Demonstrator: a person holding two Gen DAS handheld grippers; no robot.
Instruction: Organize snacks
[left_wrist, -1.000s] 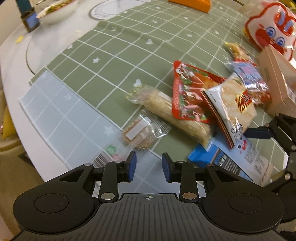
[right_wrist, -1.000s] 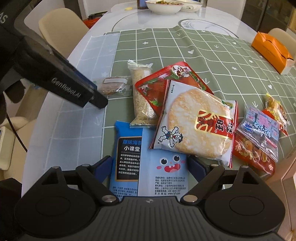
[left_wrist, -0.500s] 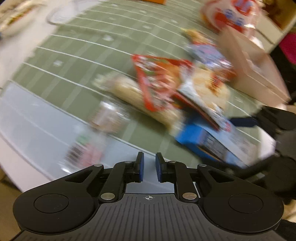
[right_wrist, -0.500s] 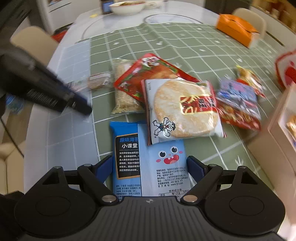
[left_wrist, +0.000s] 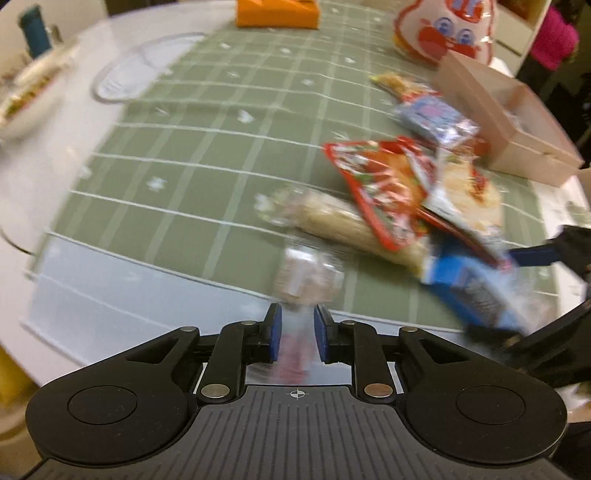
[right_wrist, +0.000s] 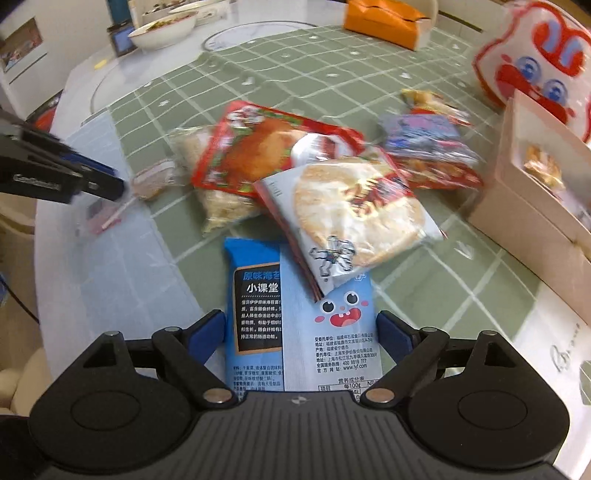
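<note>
**Snack pile on green grid cloth, both grippers low over near edge**

Landmark: rice-cracker pack (right_wrist: 354, 214), white with a round cracker printed on it, top of the pile.

Left of it: left gripper (left_wrist: 297, 334), jaws narrow and just reopened a little. A small clear packet (left_wrist: 308, 275) lies just ahead of the pads (left_wrist: 275, 332); its blurred tail shows between them, but contact cannot be judged from this smeared view.

Between the packet and the landmark: long clear bag of pale grains (right_wrist: 218, 192), partly under a red snack bag (right_wrist: 266, 147), which the cracker pack overlaps.

Directly below the landmark: blue seaweed pack (right_wrist: 295, 321), its far end tucked under the cracker pack. Right gripper (right_wrist: 301, 332) straddles it, jaws wide, a pad at each long edge.

Right of the landmark: purple-and-red candy bag (right_wrist: 424, 147), then an open pale cardboard box (right_wrist: 517, 206), a wrapped item inside.
</note>
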